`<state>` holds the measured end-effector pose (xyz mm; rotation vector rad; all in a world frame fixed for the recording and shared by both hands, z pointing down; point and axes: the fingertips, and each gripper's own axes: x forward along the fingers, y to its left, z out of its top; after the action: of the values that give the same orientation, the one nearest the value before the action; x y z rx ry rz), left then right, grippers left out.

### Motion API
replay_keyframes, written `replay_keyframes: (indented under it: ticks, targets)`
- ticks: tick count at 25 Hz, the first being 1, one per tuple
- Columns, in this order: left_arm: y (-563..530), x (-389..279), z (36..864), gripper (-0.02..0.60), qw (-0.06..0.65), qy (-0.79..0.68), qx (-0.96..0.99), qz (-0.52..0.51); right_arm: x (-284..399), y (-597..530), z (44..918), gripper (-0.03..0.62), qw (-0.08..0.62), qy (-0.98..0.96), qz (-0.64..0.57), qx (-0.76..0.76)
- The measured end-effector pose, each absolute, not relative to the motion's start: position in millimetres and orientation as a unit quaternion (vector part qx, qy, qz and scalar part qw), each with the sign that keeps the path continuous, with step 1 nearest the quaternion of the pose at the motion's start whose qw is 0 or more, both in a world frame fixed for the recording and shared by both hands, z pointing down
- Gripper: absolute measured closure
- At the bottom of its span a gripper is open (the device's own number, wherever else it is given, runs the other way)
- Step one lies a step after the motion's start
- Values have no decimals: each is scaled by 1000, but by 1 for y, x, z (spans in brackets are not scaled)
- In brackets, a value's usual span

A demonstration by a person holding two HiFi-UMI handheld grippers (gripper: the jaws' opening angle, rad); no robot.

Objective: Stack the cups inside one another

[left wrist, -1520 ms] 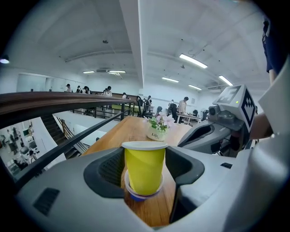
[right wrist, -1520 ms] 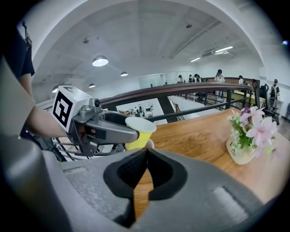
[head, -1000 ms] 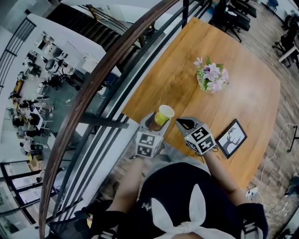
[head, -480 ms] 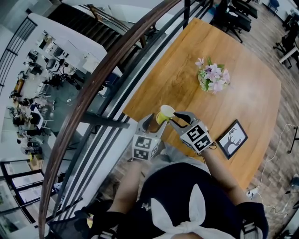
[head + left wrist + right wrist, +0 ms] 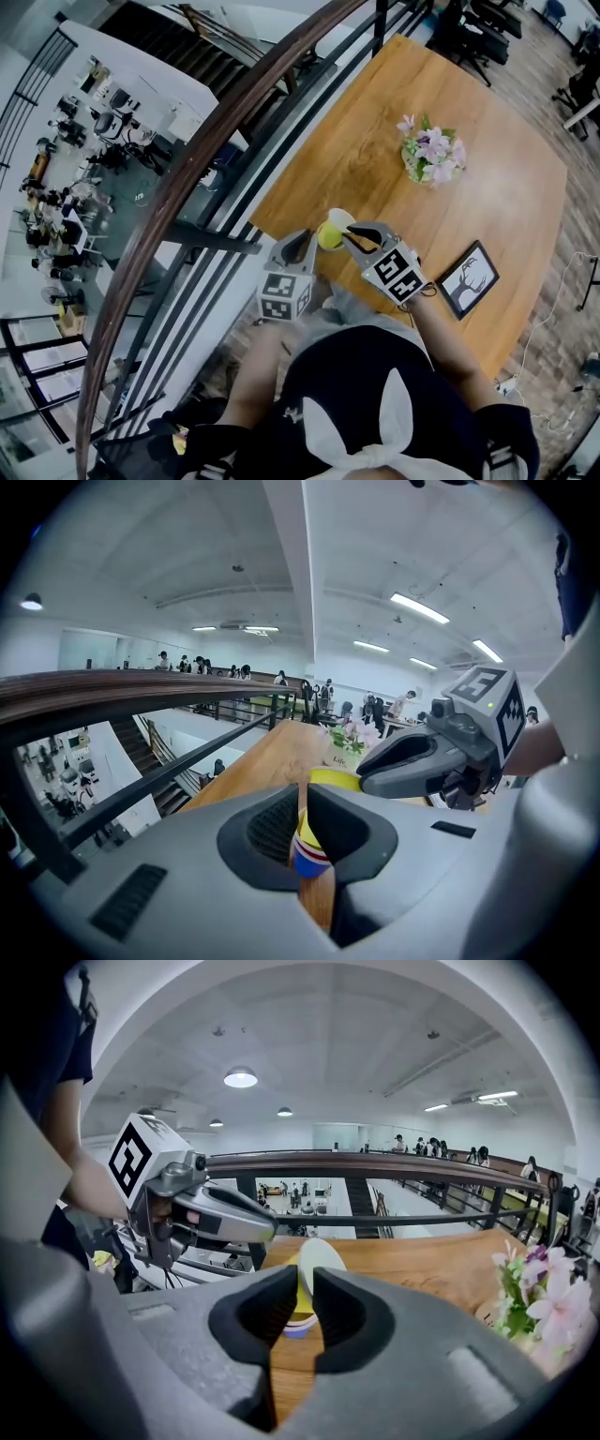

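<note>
The right gripper, jaws just closing, pinches the rim of the yellow cup over the near edge of the table. The left gripper, just closed to a slit, sits empty beside the cup. The railing is close on the left, and bare table runs ahead to the flowers.

Ahead of you a wooden table stands against a black railing topped by a dark curved handrail. On it, a small pot of pink and white flowers sits toward the far side, and a black picture frame showing a deer lies flat near your right, well apart from them. Past the rail, you look down on a lower floor of desks.
</note>
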<state>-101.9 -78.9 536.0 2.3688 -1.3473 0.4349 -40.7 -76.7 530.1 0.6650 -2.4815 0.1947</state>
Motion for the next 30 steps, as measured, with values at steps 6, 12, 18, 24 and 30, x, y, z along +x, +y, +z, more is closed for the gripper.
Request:
replay_keyframes:
  ticks: [6, 12, 18, 24, 30]
  targets:
    - [-78, -103, 537, 538, 194, -480, 841, 155, -46, -76, 520, 576, 293, -925, 21, 242]
    - [-80, -109, 538, 538, 195, -488, 837, 153, -51, -70, 516, 576, 344, -911, -61, 220]
    - [-80, -118, 538, 538, 200, -498, 831, 149, -65, -58, 532, 576, 401, -891, -123, 173]
    - [-77, -123, 538, 538, 203, -503, 827, 147, -71, -54, 540, 521, 412, -889, -109, 164]
    - [-73, -129, 535, 538, 204, -508, 825, 142, -68, -63, 520, 512, 345, -916, -33, 203]
